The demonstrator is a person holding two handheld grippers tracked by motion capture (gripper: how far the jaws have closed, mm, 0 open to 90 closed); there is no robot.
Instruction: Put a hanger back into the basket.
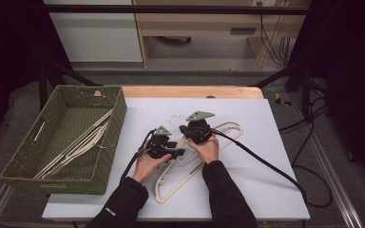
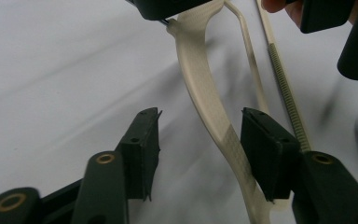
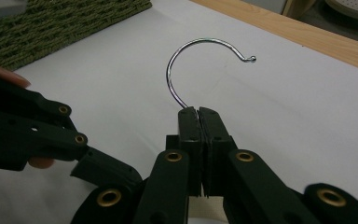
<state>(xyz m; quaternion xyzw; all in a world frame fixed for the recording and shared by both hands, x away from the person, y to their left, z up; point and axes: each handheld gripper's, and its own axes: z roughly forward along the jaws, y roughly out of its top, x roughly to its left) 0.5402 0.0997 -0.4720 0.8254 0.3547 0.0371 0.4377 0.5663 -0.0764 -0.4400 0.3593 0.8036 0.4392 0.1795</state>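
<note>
On the desk [image 1: 247, 180], the right gripper [image 3: 199, 114] is clamping the hanger's [image 1: 185, 175] hook [image 3: 186, 70]; the left gripper's [image 2: 200, 140] jaws are standing wide around its arm.

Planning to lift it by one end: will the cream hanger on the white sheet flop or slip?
The hanger looks like thin moulded plastic, so probably light and fairly stiff. Right tongs pinch its wire hook; it may swivel there.

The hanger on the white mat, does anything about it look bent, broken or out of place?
Nothing stands out. The cream hanger lies flat on the mat, its arm whole between the left gripper's open jaws, and its wire hook curves cleanly above the shut right gripper.
</note>
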